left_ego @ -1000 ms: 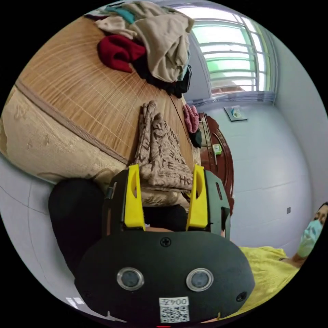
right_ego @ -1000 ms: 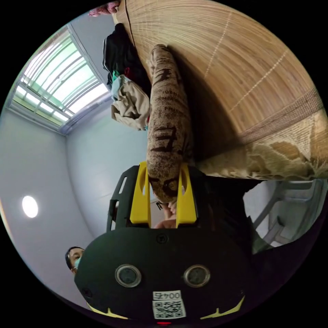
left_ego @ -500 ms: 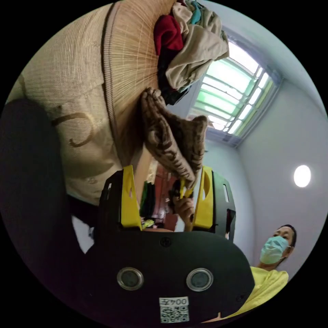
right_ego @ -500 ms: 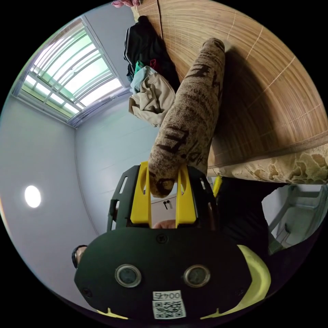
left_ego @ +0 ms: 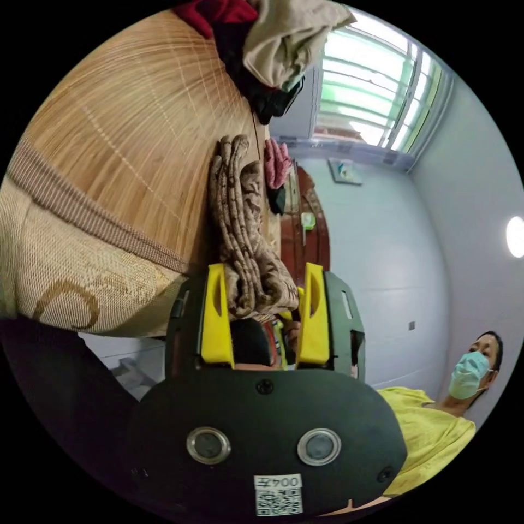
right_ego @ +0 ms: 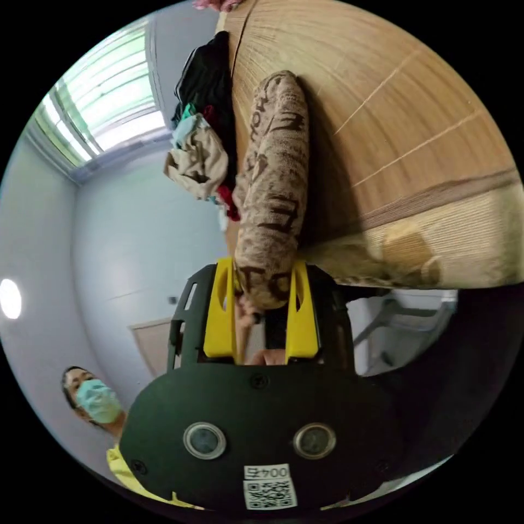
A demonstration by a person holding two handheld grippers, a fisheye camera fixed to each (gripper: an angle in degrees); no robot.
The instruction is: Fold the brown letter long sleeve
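Observation:
The brown letter long sleeve [left_ego: 243,229] is folded into a thick narrow bundle lying on the woven mat near the bed's edge. Its near end sits between the jaws of my left gripper [left_ego: 265,271], which stand wide and open around it. In the right gripper view the same bundle [right_ego: 273,180] runs away across the mat. My right gripper [right_ego: 262,266] is shut on its near end, both yellow jaws pressing the cloth. A hand shows behind the bundle between the left jaws.
A heap of loose clothes [left_ego: 273,43] [right_ego: 199,147] lies further along the bed's woven mat [left_ego: 125,136]. Beyond it are a pink garment [left_ego: 277,161] and dark wooden furniture [left_ego: 308,240]. A person in a yellow shirt [left_ego: 426,431] stands near. A chair [right_ego: 393,327] stands below the bed edge.
Half a second ago the bundle hung lifted off the mat; now it lies along the mat again. The right gripper has kept its grip. The left jaws stay equally wide.

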